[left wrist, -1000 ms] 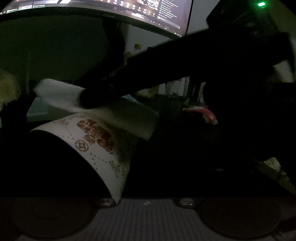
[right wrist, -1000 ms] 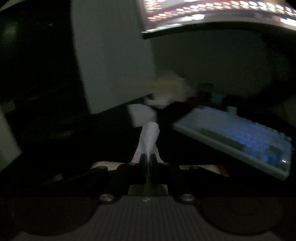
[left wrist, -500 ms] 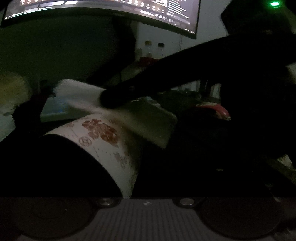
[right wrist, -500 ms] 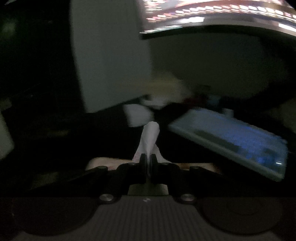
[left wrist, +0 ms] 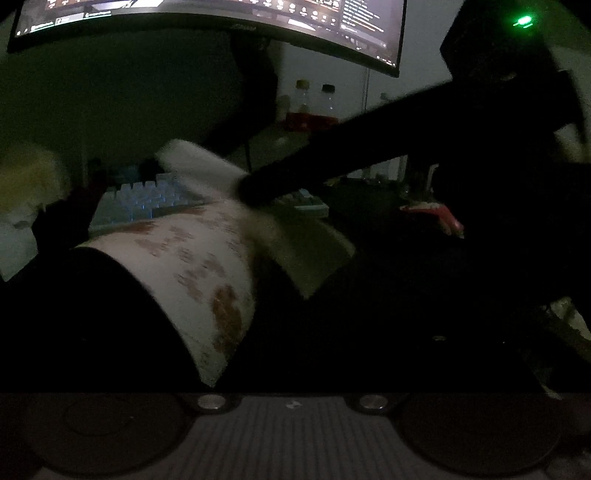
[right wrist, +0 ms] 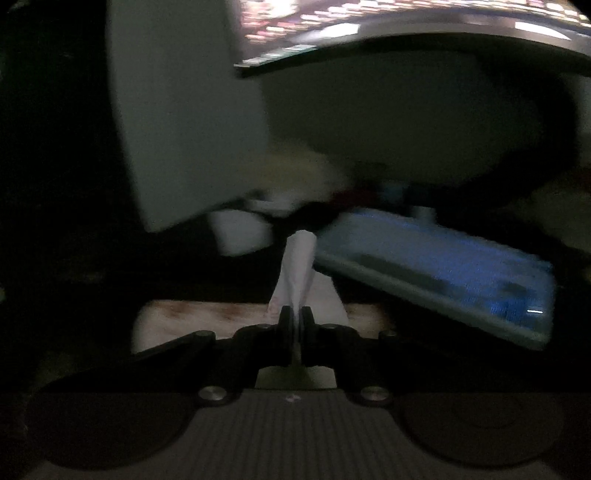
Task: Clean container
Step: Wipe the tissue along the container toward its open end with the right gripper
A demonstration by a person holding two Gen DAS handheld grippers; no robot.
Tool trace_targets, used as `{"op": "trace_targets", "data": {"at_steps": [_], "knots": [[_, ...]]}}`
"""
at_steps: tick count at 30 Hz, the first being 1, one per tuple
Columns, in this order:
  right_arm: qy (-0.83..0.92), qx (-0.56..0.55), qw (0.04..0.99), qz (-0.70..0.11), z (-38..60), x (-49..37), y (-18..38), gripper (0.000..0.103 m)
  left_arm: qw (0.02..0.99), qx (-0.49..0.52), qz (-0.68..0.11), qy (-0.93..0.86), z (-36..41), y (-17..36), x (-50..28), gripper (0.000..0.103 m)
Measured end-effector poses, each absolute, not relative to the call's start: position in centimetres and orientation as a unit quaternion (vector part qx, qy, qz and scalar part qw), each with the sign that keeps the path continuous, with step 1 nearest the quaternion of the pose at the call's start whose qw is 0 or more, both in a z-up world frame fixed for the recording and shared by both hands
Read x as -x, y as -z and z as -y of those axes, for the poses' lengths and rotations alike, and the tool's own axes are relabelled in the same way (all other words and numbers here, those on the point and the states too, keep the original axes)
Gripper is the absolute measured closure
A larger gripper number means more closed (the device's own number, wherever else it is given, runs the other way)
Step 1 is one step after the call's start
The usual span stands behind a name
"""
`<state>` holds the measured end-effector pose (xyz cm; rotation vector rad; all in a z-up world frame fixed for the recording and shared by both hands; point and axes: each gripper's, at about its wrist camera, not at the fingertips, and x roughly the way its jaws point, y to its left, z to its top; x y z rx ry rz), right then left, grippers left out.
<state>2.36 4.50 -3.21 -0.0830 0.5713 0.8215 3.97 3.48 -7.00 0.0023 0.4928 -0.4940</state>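
Note:
In the left wrist view a white container (left wrist: 207,258) with a red-brown flower pattern lies on its side. My left gripper (left wrist: 236,354) is shut on it, and the fingers are almost lost in the dark. From the upper right my right gripper (left wrist: 255,188) reaches in, shut on a white tissue (left wrist: 310,254) that lies across the container's wall. In the right wrist view the shut right gripper (right wrist: 295,321) pinches the tissue (right wrist: 299,258), and the container (right wrist: 207,317) sits just below the jaws. The pattern is blurred.
A lit keyboard (left wrist: 147,195) (right wrist: 443,266) lies just behind the container. Above it hangs a curved monitor (left wrist: 221,18). Bottles (left wrist: 314,99) stand at the back. A pale fluffy thing (left wrist: 26,177) is at the left and a red object (left wrist: 439,214) at the right.
The right gripper and tissue have slid rightward over the container's wall. The flower pattern has shifted down the wall and blurred. Both jaws have stayed shut.

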Motion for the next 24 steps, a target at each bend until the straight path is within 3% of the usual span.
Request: {"op": "trace_targets", "data": {"at_steps": [5, 13, 20, 24], "knots": [[-0.443, 0.066, 0.855, -0.262, -6.3, -0.3, 2.7, 0.097, 0.940, -0.001, -0.239, 0.243, -3.8, 7.0, -3.9, 0.000], [-0.321, 0.062, 0.904, -0.276, -3.3, -3.7, 3.3, 0.097, 0.940, 0.002, -0.235, 0.248, -6.2, 9.1, -4.0, 0.000], [-0.444, 0.045, 0.852, -0.274, -6.1, -0.7, 2.5, 0.097, 0.940, 0.001, -0.235, 0.249, -7.4, 9.6, -2.6, 0.000], [-0.425, 0.053, 0.860, -0.276, -5.5, -1.4, 2.6, 0.097, 0.940, 0.002, -0.235, 0.249, -8.5, 10.2, -2.7, 0.000]]}}
